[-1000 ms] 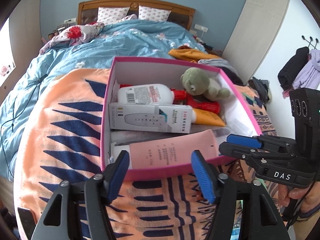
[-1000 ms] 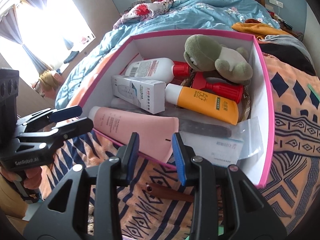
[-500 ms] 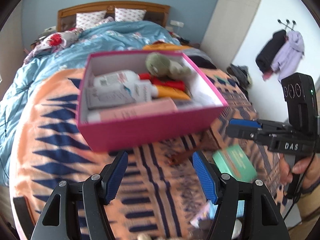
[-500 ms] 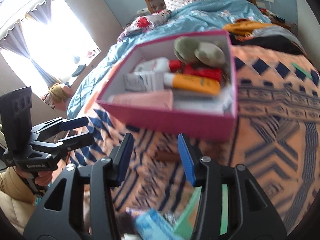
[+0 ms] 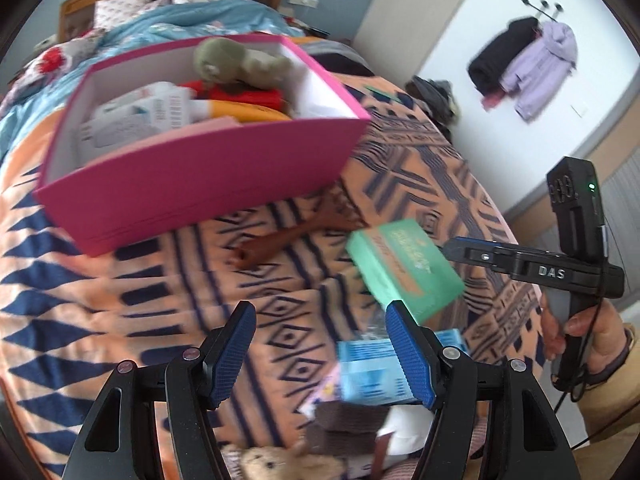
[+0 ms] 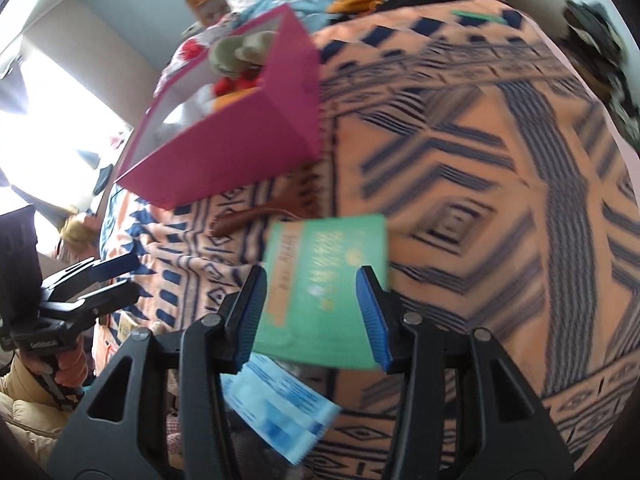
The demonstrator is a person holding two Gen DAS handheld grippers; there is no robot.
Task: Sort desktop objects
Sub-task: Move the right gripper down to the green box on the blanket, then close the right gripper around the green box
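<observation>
A pink box (image 5: 200, 184) stands on the orange patterned blanket (image 5: 120, 300), filled with bottles, cartons and a green plush toy (image 5: 236, 60). In front of it lie a brown comb-like piece (image 5: 280, 244), a green carton (image 5: 400, 264) and a blue packet (image 5: 372, 368). My left gripper (image 5: 320, 352) hangs open over bare blanket, with the blue packet by its right finger. My right gripper (image 6: 310, 308) is open above the green carton (image 6: 320, 272), which shows between its fingers; the pads do not press on it. The blue packet (image 6: 280, 408) lies under that gripper.
A small tan bear (image 5: 264, 464), a dark knitted item (image 5: 344, 420) and white paper lie at the blanket's near edge. Coats (image 5: 520, 60) hang on the far wall. A person's hand (image 5: 592, 336) holds the right gripper's handle. Blue bedding lies behind the box.
Both grippers have drawn back from the pink box toward the near edge and swung right. The green carton now sits under the right gripper, whose jaws stand a little wider.
</observation>
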